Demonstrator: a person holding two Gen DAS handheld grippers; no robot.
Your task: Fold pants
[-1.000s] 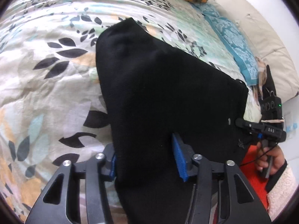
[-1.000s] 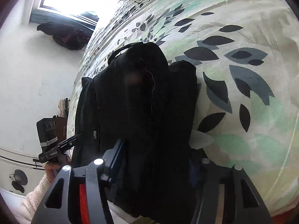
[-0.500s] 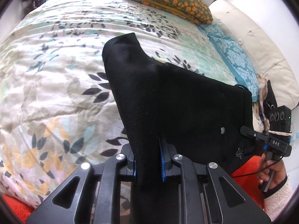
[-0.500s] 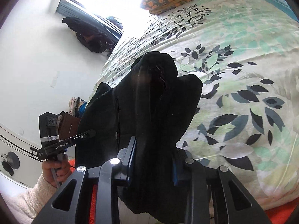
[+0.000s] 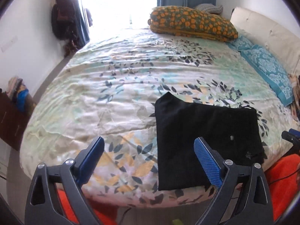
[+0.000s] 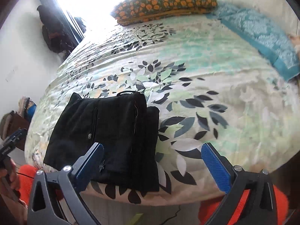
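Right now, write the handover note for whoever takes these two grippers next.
Left gripper: open, nothing between the jaws; they have just been opening.
Right gripper: open and empty too, jaws also just opened.
Pants: black, lying in a folded rectangle near the front edge of the bed, on the leaf-print cover, clear of both grippers.
Done: the fold is laid down and let go.
Left: perhaps tidy it; in the right wrist view one layer juts out along the right side and a loop sticks out at the far edge.

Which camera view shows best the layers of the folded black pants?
The right wrist view: the folded black pants show stacked edges, a seam and a loop there. The left wrist view shows them only as one flat dark patch.
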